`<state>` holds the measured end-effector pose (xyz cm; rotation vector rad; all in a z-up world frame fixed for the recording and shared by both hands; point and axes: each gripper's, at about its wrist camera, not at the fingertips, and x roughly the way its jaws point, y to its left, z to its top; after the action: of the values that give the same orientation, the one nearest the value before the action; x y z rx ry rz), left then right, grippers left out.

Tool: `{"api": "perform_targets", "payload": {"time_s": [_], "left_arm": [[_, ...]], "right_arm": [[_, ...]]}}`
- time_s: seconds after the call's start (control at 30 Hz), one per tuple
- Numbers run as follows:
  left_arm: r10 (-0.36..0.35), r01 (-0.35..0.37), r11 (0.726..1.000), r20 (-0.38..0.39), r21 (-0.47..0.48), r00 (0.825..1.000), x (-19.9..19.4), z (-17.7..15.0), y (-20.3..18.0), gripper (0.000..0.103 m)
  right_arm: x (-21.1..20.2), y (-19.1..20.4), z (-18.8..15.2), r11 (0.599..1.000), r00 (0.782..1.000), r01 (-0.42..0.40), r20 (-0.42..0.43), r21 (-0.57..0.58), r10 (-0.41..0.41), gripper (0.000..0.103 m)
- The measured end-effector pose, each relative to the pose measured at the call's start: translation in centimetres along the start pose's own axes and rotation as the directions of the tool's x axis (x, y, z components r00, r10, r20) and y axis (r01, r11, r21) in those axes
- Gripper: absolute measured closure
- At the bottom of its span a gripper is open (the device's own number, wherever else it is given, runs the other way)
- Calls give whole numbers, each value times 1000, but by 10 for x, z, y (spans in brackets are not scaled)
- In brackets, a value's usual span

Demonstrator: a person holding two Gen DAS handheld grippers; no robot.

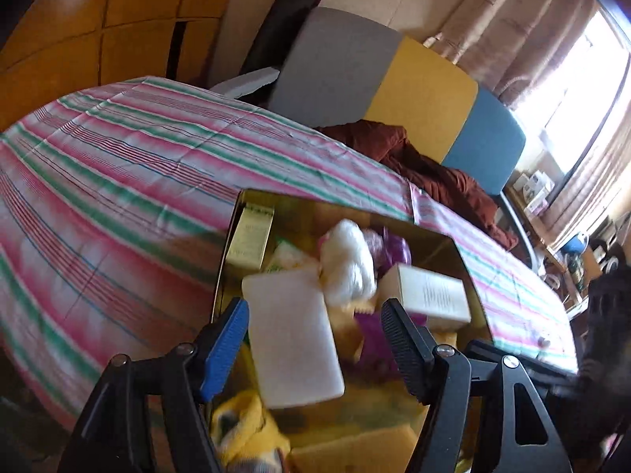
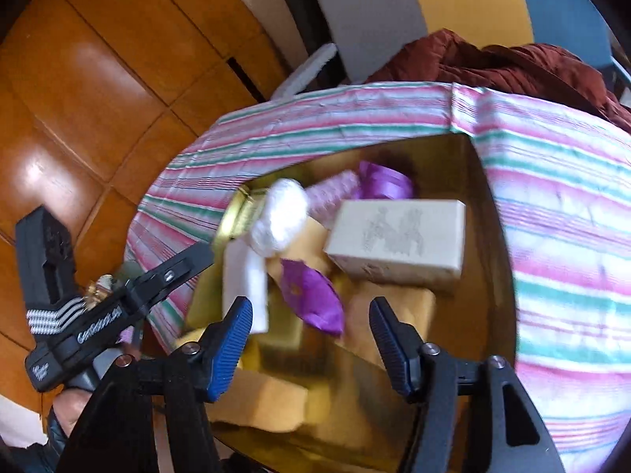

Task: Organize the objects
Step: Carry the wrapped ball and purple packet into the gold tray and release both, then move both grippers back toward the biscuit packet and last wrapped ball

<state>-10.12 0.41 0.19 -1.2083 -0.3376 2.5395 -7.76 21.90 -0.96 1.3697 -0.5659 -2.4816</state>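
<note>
While both grippers hover over the gold box (image 1: 232,244), left gripper (image 1: 315,349) jaws apart around a white block (image 1: 292,335), untouched, right gripper (image 2: 311,349) jaws apart, empty, above a purple pouch (image 2: 315,295).

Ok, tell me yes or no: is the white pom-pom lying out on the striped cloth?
No, the white pom-pom sits inside the gold box, among the other things, not on the striped cloth.

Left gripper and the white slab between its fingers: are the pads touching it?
Apart. In the left wrist view the left gripper stands open, with gaps between both pads and the white slab, which lies tilted in the gold box.
</note>
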Motion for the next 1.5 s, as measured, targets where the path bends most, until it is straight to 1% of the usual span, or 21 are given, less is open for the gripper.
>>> {"api": "perform_targets", "payload": {"time_s": [0.07,0.1,0.2,0.37,0.4,0.43,0.53,0.7,0.9,1.03,1.13,1.3,1.5], "left_arm": [[19,-19,999,6,32,1000,-2,-10,-5,31],[35,-36,998,9,55,999,-4,-16,-8,29],[65,-66,992,12,104,998,-6,-27,-18,29],[98,-101,983,29,151,995,-11,-35,-28,29],[100,-104,982,33,157,994,-13,-36,-30,29],[103,-108,981,39,161,994,-15,-36,-32,29],[106,-115,977,57,180,993,-22,-39,-39,27],[105,-124,964,90,234,990,-32,-44,-51,23],[91,-111,958,88,264,992,-36,-49,-63,23],[87,-110,950,90,292,992,-37,-52,-71,23],[82,-104,947,85,303,993,-37,-54,-76,23],[66,-90,938,82,335,994,-39,-55,-87,23],[43,-68,924,73,375,996,-37,-56,-104,22]], "right_arm": [[-5,-6,-6,1000,1000,26,8,12,-26,32],[-7,-8,-9,999,999,38,13,17,-38,31],[-15,-10,-16,997,997,75,32,16,-76,31],[-26,-2,-25,980,978,194,85,-42,-190,28],[-28,0,-27,977,974,210,93,-48,-205,24],[-29,0,-29,973,971,225,101,-55,-219,23],[-32,2,-34,963,961,259,116,-69,-250,23],[-38,1,-41,951,950,296,132,-84,-284,23],[-47,-3,-46,949,945,306,142,-73,-294,23],[-56,-13,-48,948,941,313,152,-50,-303,23],[-62,-24,-50,945,935,327,154,-27,-319,22],[-76,-47,-54,928,917,373,151,12,-370,23],[-105,-88,-55,904,894,413,142,114,-426,22]]}}
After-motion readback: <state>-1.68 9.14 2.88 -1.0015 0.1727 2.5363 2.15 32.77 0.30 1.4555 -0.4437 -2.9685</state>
